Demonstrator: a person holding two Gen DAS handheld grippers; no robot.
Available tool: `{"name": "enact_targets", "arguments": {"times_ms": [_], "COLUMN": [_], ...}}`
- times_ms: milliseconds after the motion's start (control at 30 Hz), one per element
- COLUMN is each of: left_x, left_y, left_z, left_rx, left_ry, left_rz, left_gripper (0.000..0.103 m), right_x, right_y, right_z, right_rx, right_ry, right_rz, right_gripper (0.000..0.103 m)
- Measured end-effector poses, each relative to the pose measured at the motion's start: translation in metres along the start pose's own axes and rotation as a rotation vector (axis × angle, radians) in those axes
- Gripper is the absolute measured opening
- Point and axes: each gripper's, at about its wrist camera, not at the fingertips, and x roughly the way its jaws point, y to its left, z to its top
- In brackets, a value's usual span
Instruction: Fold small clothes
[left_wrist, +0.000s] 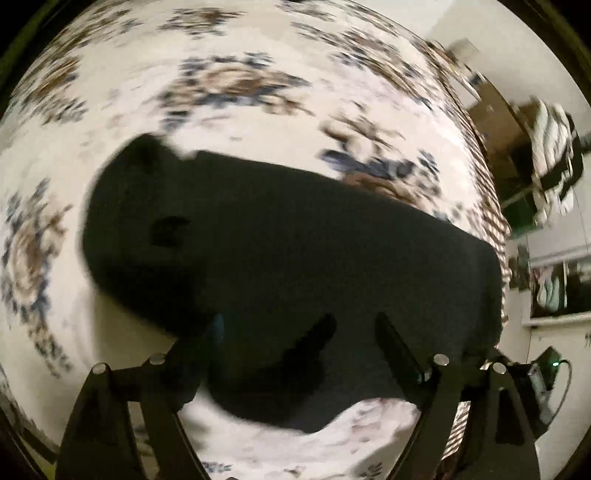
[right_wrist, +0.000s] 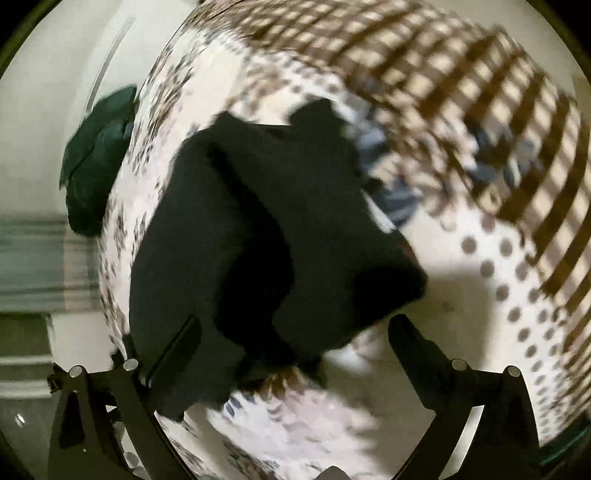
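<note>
Your left gripper (left_wrist: 352, 332) and right gripper (right_wrist: 295, 332) hover released above the dark, soft, folded fabric garment (left_wrist: 277, 240); it rests freely on the floral bedsheet (left_wrist: 240, 85), ready for regrasping.

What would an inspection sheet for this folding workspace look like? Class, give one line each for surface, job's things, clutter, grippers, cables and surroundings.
Surface: patterned bedsheet, floral with a checked and dotted border.
Job's things: black garment lying on the sheet, partly folded over itself in the right wrist view.
Clutter: dark green cloth at the sheet's edge; blue-grey fabric beyond the garment.
Grippers: left gripper open over the garment, fingers apart; right gripper open wide, the garment's near edge between its fingers, not pinched.
Cables: one cable beside a small device with a green light.
Surroundings: pale walls, blurred furniture.
</note>
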Motion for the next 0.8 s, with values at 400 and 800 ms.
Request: {"name": "enact_targets", "arguments": {"times_ms": [400,800], "left_x": [0.070,0.071], "left_y": [-0.059,-0.063], "left_z": [0.008,0.006], "left_rx": [0.181,0.201], "left_ry": [0.011,0.008], "left_rz": [0.070,0.086], "left_gripper": [0.102,0.103], "right_x": [0.048,0.082], "right_y": [-0.049,-0.032], "right_z": [-0.009,0.026], "right_rx": [0.142,0.202], "right_ry": [-0.171,-0.132], "right_rz": [0.396,0.327], "right_gripper": [0.103,0.103]}}
